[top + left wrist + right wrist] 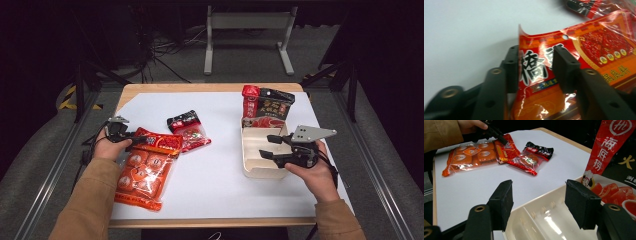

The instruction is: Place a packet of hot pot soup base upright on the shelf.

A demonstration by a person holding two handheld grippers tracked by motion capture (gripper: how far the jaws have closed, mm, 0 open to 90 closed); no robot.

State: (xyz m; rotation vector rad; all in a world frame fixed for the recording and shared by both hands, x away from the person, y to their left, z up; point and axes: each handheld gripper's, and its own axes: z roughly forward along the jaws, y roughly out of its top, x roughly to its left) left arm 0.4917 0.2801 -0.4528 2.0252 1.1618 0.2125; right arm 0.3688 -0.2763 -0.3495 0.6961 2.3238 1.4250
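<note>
The white sheet-covered wooden table (pixel 220 190) carries everything, and the cream plastic divided tray (pixel 252 160) near its right edge is the landmark for what follows. The tray looks like the destination for the packets: two tall sauce pouches, one red and one black (pixel 267 107), already stand upright at its far end, leaning together.

Well to the tray's left lies the large orange clear-fronted packet of round cakes (pixel 142 175), flat on the sheet. On its far end rests the smaller red-and-orange foil seasoning sachet (pixel 574 57), the thing in hand. The left gripper (pixel 135 141) has its jaws narrowed around the sachet's top edge, one on each face, apparently so it can be lifted by the stiff seam; whether the pads already press is hard to tell.

Between that sachet and the tray lies a small red-and-black clear snack packet (pixel 189 131).

The right gripper (pixel 267 146) hangs over the tray, jaws wide and holding nothing, seemingly ready to steady it.

Beyond the table: grey carpet, cables and a grey metal stand (pixel 247 35).
</note>
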